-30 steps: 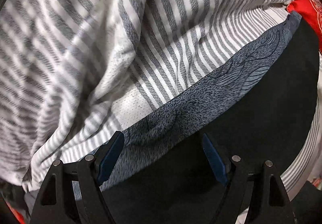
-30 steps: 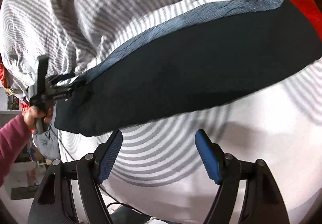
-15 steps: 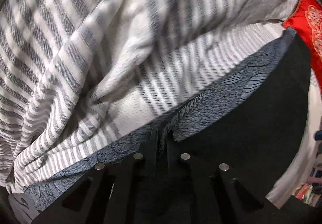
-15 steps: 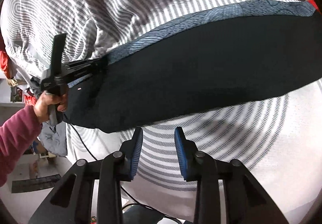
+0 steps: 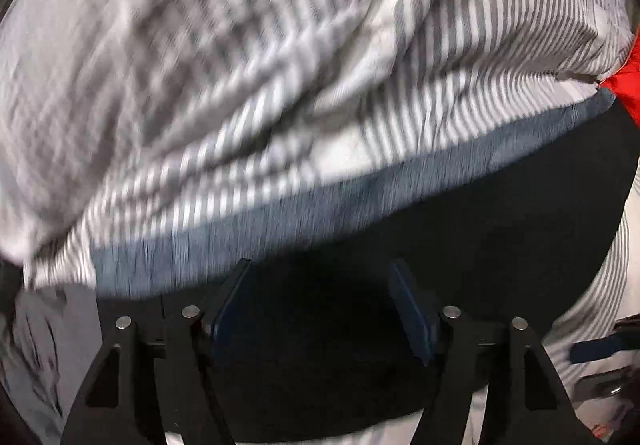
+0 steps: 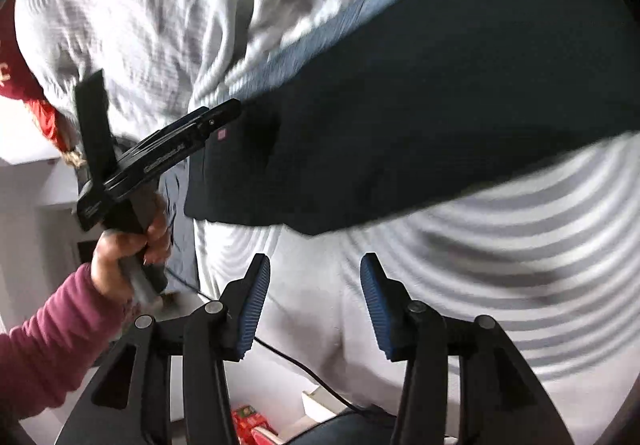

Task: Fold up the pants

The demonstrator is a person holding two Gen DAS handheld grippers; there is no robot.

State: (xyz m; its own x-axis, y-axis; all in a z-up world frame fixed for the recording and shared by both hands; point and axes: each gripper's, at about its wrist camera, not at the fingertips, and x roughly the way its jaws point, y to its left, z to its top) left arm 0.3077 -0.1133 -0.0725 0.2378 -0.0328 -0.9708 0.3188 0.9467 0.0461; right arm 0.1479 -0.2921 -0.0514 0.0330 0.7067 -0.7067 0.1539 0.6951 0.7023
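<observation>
Pants (image 5: 460, 265) lie in a dark band over the striped bedding (image 5: 280, 65), running from seven to two o'clock. Left gripper (image 5: 320, 305) has just been opening above them, pinching nothing; right gripper (image 6: 316, 301) likewise, over bare sheet. Soft, limp, light cloth: I'd pinch the blue-grey edge (image 6: 320, 33).

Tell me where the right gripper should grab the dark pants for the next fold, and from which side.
Probably the near hem edge of the pants, where it lies flat against the striped bedding. Bring the right gripper, jaws apart and empty, in low from the near side: that long, straight edge is exposed and faces it, so one finger could slide under.
</observation>
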